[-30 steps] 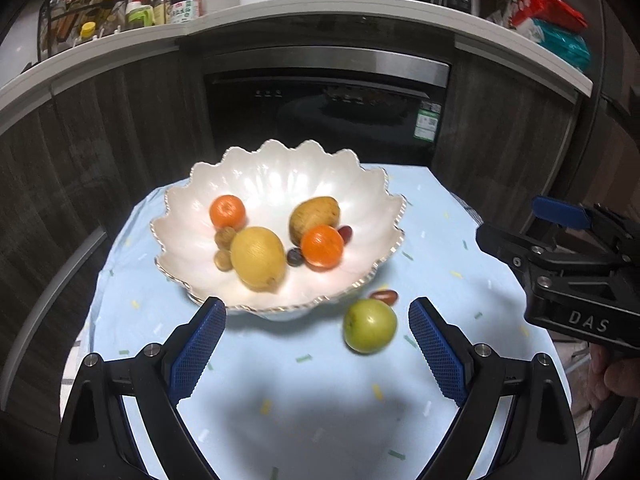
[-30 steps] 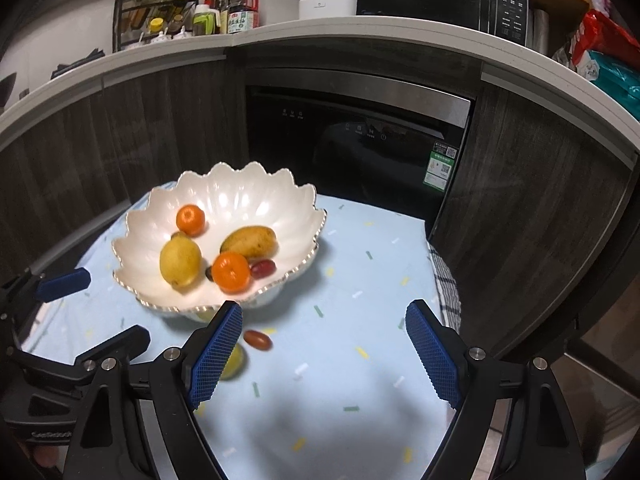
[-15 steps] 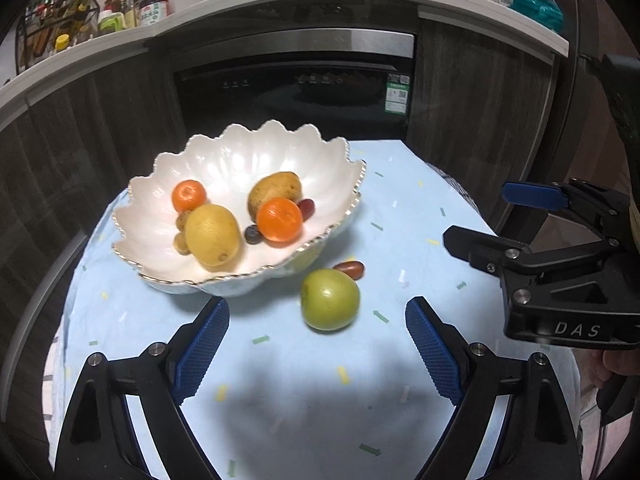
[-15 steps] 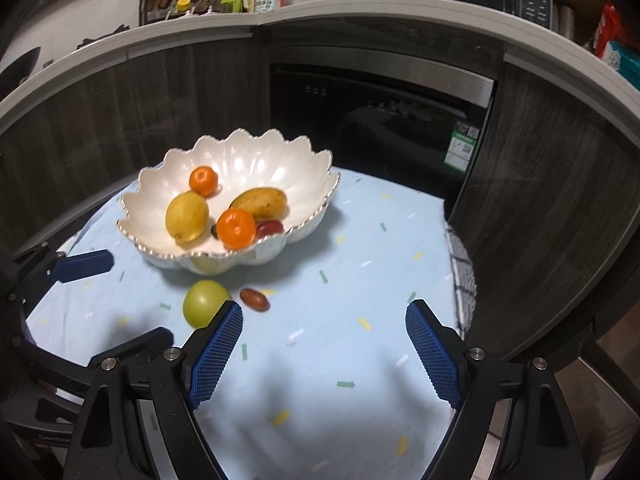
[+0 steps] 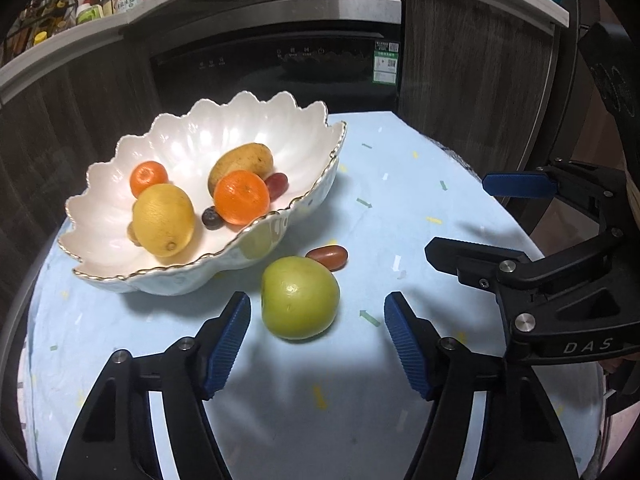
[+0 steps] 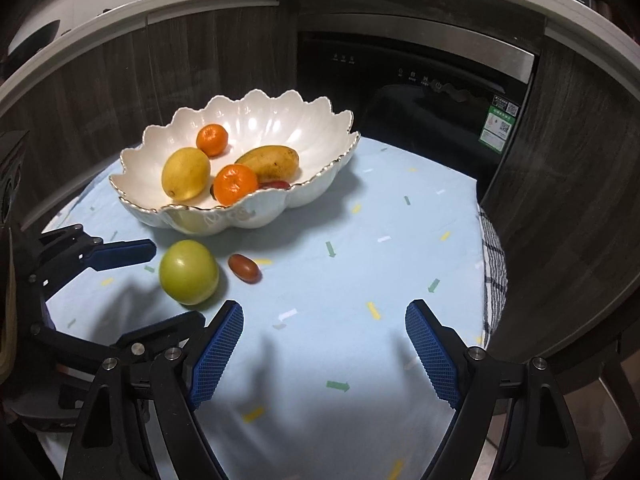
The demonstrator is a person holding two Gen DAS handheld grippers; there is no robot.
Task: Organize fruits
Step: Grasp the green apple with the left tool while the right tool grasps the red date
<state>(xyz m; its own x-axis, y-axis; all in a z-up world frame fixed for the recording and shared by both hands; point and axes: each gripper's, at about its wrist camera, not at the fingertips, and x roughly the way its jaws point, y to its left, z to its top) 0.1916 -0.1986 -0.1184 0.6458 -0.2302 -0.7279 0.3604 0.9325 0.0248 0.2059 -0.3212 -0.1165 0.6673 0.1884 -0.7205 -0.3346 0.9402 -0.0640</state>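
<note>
A green apple (image 5: pixel 299 297) lies on the light blue cloth in front of a white scalloped bowl (image 5: pixel 120 148), with a small red date (image 5: pixel 328 257) just behind it. The bowl holds a lemon (image 5: pixel 163 219), two oranges, a mango (image 5: pixel 241 162) and small dark fruits. My left gripper (image 5: pixel 318 340) is open, its blue pads on either side of the apple's near half, not touching. My right gripper (image 6: pixel 324 354) is open and empty over bare cloth, right of the apple (image 6: pixel 189 272) and date (image 6: pixel 243 268). The bowl (image 6: pixel 320 128) sits behind them.
The cloth-covered round table (image 5: pixel 400 208) ends near dark wood cabinets and a black oven (image 5: pixel 280 60) behind. The right gripper (image 5: pixel 560 264) shows at the right of the left wrist view. A checked towel (image 6: pixel 494 264) hangs at the table's right edge.
Both grippers have moved forward and lower toward the table. The left gripper now has the apple between its open fingers. No fruit has moved.
</note>
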